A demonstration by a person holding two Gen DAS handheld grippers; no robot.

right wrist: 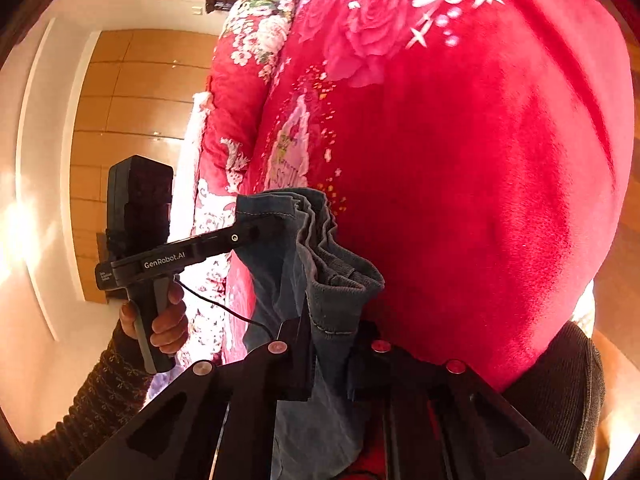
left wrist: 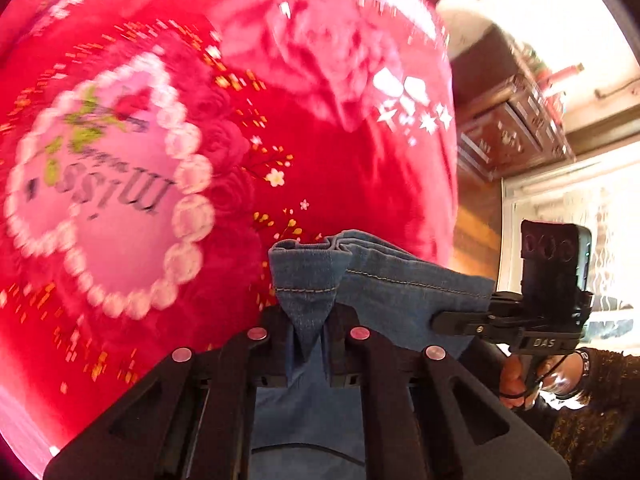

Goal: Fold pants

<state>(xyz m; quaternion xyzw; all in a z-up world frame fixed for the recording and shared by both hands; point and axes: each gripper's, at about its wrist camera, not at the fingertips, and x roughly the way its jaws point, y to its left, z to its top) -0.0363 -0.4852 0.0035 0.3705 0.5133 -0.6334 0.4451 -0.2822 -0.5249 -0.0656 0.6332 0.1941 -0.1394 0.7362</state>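
Note:
Blue denim pants hang lifted above a red floral blanket. My left gripper is shut on one bunched edge of the pants. My right gripper is shut on the other edge of the pants, which is pleated between its black fingers. In the left wrist view the right gripper pinches the denim at the right. In the right wrist view the left gripper pinches it at the left. The rest of the pants hangs below the frames, hidden.
The red blanket with a pink heart print covers a bed. Wooden cabinets and a bright window stand to the right. A wooden panel wall lies left. A dark-trousered leg is at lower right.

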